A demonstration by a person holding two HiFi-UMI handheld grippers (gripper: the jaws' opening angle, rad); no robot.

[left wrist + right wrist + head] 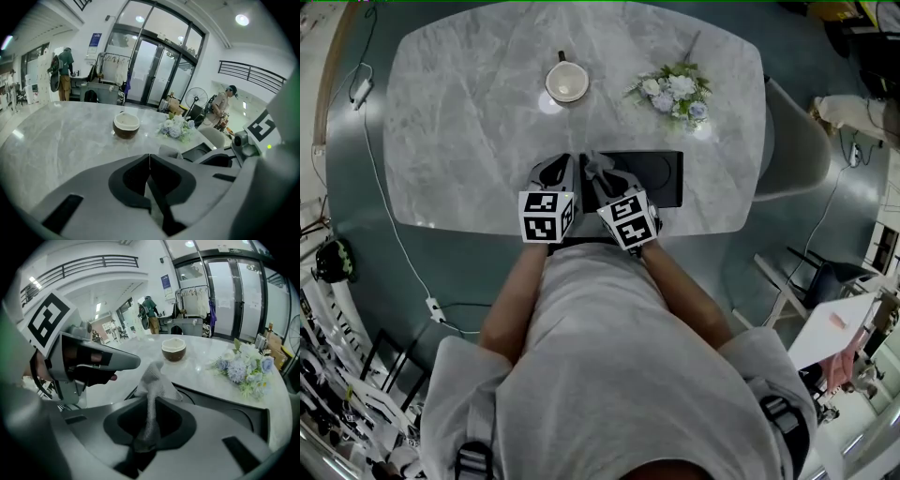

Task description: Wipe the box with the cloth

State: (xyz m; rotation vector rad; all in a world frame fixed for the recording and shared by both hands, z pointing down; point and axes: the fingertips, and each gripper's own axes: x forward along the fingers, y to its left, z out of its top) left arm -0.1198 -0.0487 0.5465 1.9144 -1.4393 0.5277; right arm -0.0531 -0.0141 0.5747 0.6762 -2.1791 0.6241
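Right tongs (pixel 150 405) clench the cloth (pixel 154 378); left tongs (pixel 149 161) are pinched together, empty. Both sit over the black box (pixel 664 178), mid-frame in the head view. We judge wiping not yet begun: next, press the cloth onto it

Box (pixel 664 180) — near-left part hidden under the right gripper (pixel 601 175).
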